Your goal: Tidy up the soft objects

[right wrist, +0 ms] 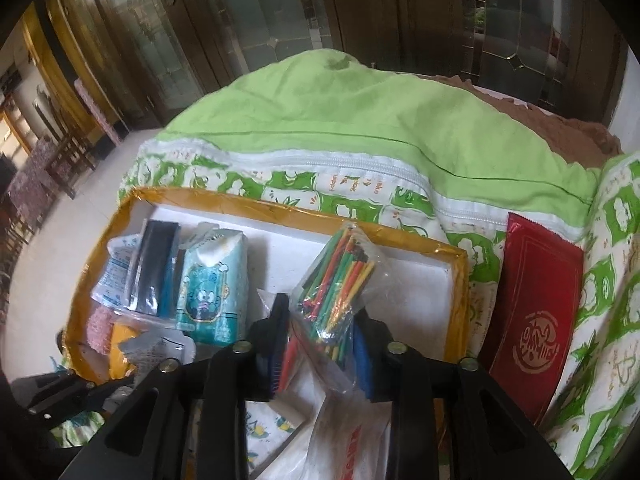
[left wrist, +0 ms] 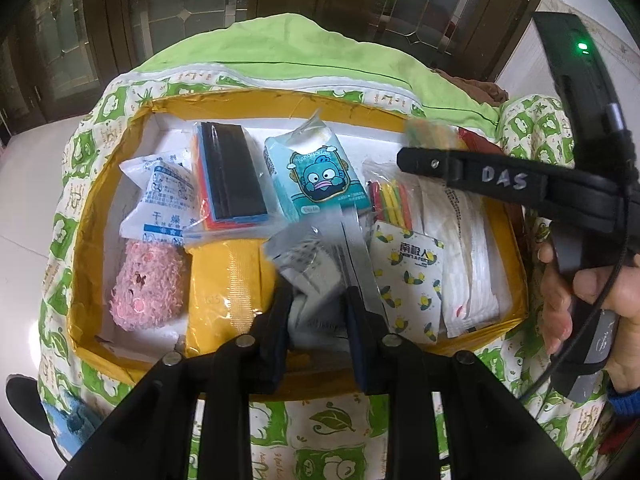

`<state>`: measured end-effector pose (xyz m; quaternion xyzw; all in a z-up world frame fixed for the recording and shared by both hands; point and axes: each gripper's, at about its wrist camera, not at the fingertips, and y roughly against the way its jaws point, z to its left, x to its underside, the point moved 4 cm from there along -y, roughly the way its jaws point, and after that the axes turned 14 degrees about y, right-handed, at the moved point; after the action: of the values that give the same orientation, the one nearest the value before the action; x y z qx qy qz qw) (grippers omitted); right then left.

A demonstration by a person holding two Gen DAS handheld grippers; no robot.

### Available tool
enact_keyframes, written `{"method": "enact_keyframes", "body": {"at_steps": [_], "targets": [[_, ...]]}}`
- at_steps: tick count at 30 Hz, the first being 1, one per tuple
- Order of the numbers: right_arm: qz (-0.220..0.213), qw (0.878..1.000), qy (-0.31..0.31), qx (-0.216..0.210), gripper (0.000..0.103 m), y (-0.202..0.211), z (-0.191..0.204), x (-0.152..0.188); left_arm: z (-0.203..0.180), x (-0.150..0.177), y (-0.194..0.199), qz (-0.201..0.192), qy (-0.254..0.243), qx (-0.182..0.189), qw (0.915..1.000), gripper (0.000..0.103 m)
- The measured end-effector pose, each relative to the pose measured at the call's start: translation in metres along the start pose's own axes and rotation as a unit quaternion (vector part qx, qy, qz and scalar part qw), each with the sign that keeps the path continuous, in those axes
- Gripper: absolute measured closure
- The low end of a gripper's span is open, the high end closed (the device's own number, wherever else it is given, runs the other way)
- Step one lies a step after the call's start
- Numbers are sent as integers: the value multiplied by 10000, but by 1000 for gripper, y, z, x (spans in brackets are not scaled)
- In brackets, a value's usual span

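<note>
Left wrist view: the left gripper [left wrist: 318,312] reaches down over the yellow-rimmed box [left wrist: 96,216], its fingers [left wrist: 280,320] clamped on a grey packet [left wrist: 310,268] near the box's front wall. Beside the box's far right corner, the right gripper [left wrist: 416,156] hovers, hand [left wrist: 580,304] on the handle.

Right wrist view: its fingers [right wrist: 370,356] pinch a bag of coloured sticks [right wrist: 340,280] above the box's right half.

My right hand-held gripper [left wrist: 404,160] is black plastic, "DAS" written in white, green light, black cable; my bare hand [left wrist: 580,304], blue cuff.
</note>
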<state>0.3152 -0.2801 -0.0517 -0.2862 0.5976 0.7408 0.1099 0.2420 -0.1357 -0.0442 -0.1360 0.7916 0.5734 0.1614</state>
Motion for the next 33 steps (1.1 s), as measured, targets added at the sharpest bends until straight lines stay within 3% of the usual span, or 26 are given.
{"method": "enact_keyframes", "body": {"at_steps": [9, 15, 19, 33], "targets": [[-654, 9969, -444, -42, 28, 49, -2, 12, -10, 15, 26, -379, -100, -81, 9992, 19], [-966, 9921, -794, 40, 10, 84, 3, 38, -4, 34, 57, -655, -25, -143, 9977, 18], [-1152, 9888, -934, 177, 7, 106, 13, 62, 4, 51, 80, -909, 54, -237, 9956, 13], [-1327, 9878, -391, 712, 1, 148, 71, 138, 19, 102, 132, -1528, 149, -562, 9865, 11]]}}
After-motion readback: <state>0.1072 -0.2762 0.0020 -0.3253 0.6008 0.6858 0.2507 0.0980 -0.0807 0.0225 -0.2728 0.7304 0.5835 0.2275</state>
